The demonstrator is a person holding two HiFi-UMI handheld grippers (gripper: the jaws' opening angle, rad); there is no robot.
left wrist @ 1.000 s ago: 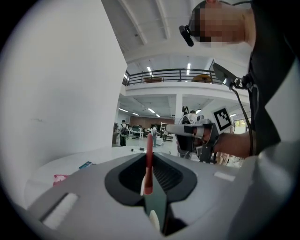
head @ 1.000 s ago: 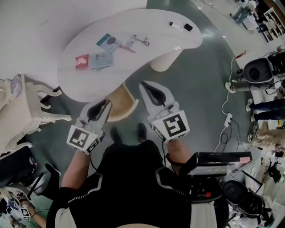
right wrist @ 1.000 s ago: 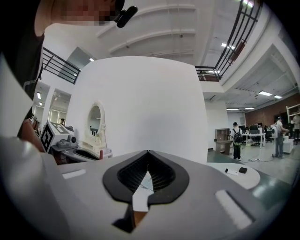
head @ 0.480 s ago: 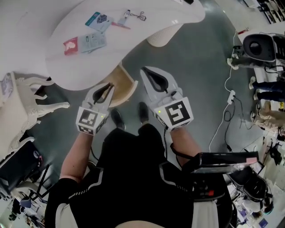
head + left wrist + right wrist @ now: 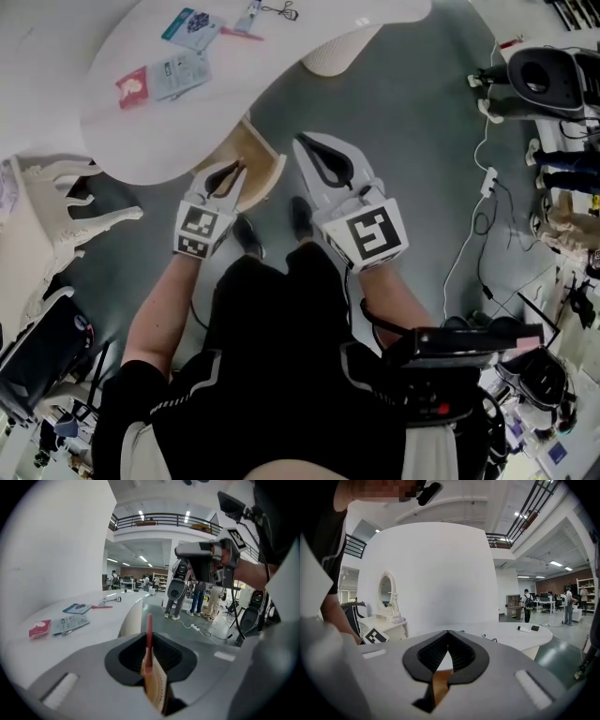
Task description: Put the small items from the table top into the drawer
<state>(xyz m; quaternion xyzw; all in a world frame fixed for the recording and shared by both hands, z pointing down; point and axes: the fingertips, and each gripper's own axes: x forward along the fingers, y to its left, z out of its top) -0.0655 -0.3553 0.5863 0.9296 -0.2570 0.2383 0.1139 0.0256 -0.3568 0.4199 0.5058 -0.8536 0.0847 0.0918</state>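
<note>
Head view steeply downward; gripper views level, toward shared table (image 5: 178,131)

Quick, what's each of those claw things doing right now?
Left gripper: closed on a thin red stick.
Right gripper: closed, nothing between its jaws.

Place: an open lab hall, part office.
Building: a mezzanine railing (image 5: 159,520) overhead, strip lights (image 5: 140,515), a grey floor (image 5: 412,187).
Equipment: grey machines (image 5: 544,77), with cables (image 5: 481,131) and a power strip (image 5: 488,178) on the floor.
Office signs: desks with monitors (image 5: 543,603), shelves (image 5: 583,590), people standing (image 5: 201,599).
Furniture: a curved white counter (image 5: 122,141) and a mirrored vanity (image 5: 386,597).
</note>
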